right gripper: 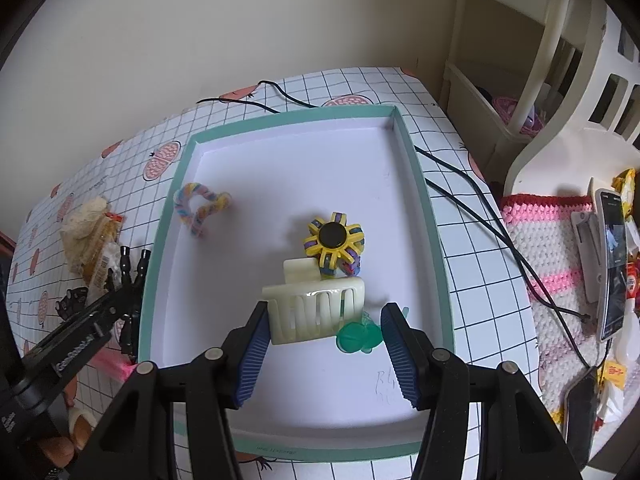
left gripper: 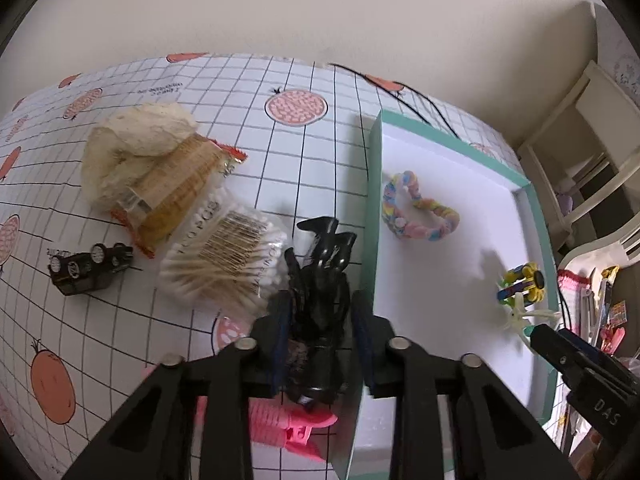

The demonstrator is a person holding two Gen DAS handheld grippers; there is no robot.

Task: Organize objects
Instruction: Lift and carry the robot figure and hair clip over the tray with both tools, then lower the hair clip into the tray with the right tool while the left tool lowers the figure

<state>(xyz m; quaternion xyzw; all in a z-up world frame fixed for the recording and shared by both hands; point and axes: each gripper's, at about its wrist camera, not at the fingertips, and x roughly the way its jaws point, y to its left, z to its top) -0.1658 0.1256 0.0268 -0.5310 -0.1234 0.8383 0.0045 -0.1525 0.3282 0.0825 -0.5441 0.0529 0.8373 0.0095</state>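
"DAS" in white on right gripper (left gripper: 600, 384), lower right of left wrist view. "100 PCS", roughly, on swab pack (left gripper: 224, 256), centre left; barcode beside it. Small print on tablecloth (left gripper: 160, 88), upper left, upside down, unreadable. Scribble on tray (right gripper: 384, 388) floor, illegible.
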